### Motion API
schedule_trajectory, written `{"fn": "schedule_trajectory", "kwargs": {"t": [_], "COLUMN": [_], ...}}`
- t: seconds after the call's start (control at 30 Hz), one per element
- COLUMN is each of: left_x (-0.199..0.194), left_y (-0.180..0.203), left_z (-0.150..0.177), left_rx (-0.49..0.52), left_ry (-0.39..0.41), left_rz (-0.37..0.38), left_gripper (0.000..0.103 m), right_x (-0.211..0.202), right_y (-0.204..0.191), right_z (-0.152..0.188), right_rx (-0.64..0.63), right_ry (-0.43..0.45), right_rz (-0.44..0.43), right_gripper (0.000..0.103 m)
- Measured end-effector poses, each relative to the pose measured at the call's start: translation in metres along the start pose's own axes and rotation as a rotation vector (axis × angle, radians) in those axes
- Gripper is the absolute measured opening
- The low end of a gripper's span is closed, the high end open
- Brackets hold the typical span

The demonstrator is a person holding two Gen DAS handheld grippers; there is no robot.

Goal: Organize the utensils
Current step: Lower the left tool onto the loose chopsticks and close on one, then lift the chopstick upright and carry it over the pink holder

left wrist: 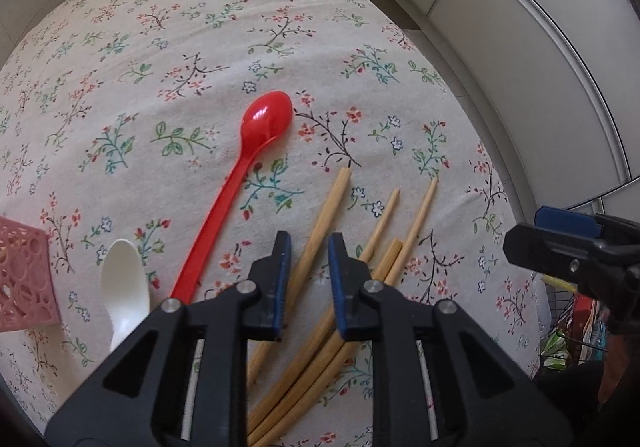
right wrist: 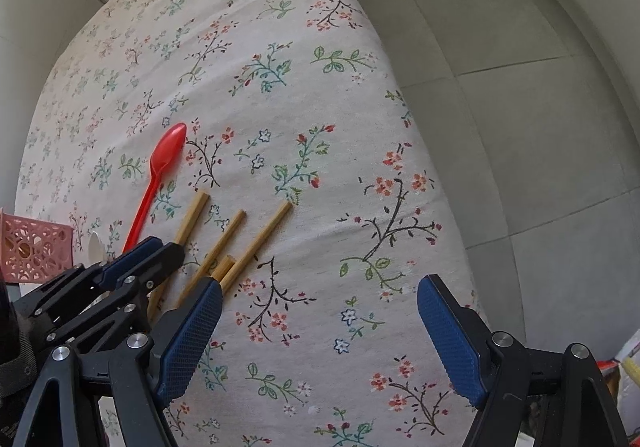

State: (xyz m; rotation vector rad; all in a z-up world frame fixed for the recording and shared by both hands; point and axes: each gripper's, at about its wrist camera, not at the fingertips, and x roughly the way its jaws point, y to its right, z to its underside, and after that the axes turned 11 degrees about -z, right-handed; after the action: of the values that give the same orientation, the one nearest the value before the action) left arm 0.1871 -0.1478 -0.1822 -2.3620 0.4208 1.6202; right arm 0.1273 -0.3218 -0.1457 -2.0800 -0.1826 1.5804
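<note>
Several wooden chopsticks lie side by side on the floral tablecloth; they also show in the right wrist view. My left gripper hovers just over them, jaws partly open around the leftmost chopstick, not closed on it. A red plastic spoon lies to their left, also in the right wrist view. A white spoon lies further left. My right gripper is wide open and empty, over bare cloth right of the chopsticks.
A pink perforated basket stands at the left edge of the table, also in the right wrist view. The table's right edge drops to a grey tiled floor. A bag with colourful items sits below the right edge.
</note>
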Motion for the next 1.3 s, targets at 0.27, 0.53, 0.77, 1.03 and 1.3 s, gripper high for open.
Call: {"fn": "schedule_trajectory", "kwargs": {"t": [0.27,0.53,0.77,1.03,1.3], "left_x": [0.005,-0.029,-0.045,-0.058,-0.063], "left_y": [0.009,-0.009,-0.024,-0.044,-0.054], "left_z": [-0.001,0.010,0.025,0.044,0.052], "left_rx": [0.039,-0.018,-0.050,-0.079,-0.095], "left_ry": [0.020,0.059,0.040,0.029,0.023], "left_rz": [-0.082,-0.074,-0.052,-0.044,-0.036], "left_gripper": [0.011,0.008,0.008,0.008,0.008], "right_x": [0.014,0.034,0.060,0.071,0.068], "right_y": [0.002,-0.009,-0.027,-0.055,-0.060], "right_z": [-0.007,-0.016,-0.023,-0.017,-0.012], "right_rx": [0.016,0.025,0.016,-0.104,-0.135], "right_ry": [-0.029,-0.048,-0.047,0.017,0.044], "right_rz": [0.016,0.025,0.059,0.268,0.236], "right_gripper": [0.084,0.084,0.076,0.057,0.021]}}
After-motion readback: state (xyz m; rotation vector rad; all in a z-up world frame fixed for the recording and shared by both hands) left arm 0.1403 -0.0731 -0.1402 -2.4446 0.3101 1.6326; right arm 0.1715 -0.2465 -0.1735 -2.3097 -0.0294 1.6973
